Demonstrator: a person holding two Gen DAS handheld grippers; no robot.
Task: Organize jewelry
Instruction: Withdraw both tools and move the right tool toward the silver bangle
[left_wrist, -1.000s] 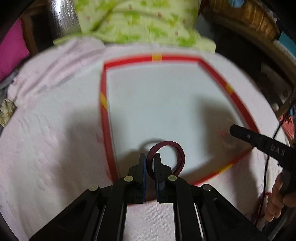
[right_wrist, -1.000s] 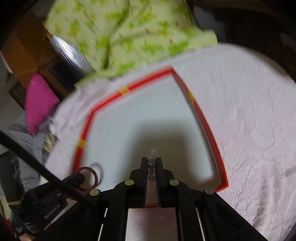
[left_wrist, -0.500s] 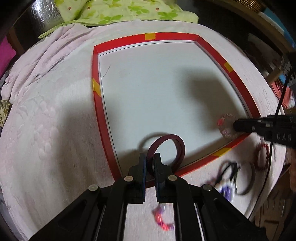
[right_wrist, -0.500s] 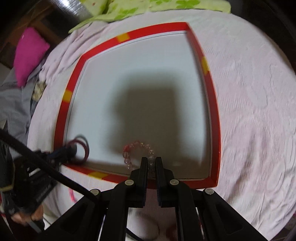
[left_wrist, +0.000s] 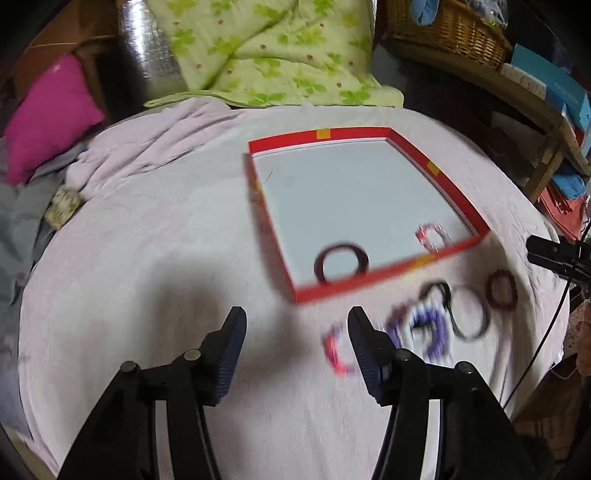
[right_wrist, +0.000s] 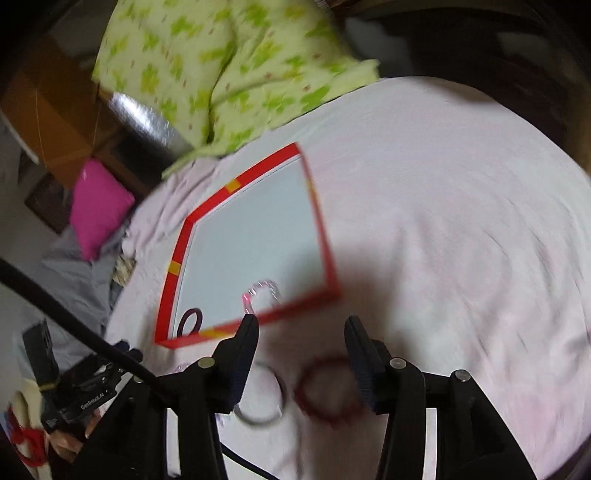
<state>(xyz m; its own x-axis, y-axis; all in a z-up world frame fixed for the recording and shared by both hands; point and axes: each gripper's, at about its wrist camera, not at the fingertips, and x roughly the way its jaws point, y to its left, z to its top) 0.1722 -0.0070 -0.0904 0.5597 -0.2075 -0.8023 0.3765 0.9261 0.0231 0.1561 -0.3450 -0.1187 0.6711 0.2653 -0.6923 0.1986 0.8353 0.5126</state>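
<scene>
Two bracelets (left_wrist: 341, 263) lie in the red tray (left_wrist: 369, 278); both tongs (left_wrist: 295, 332) (right_wrist: 301, 341) gape wide, empty, freed for loose pieces.

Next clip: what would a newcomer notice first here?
The shallow red-rimmed box with a white floor on the pale pink bedspread, with a dark maroon bangle and a pink beaded bracelet lying near its front edge. More bracelets lie blurred on the cloth outside, including a dark red beaded ring.
</scene>
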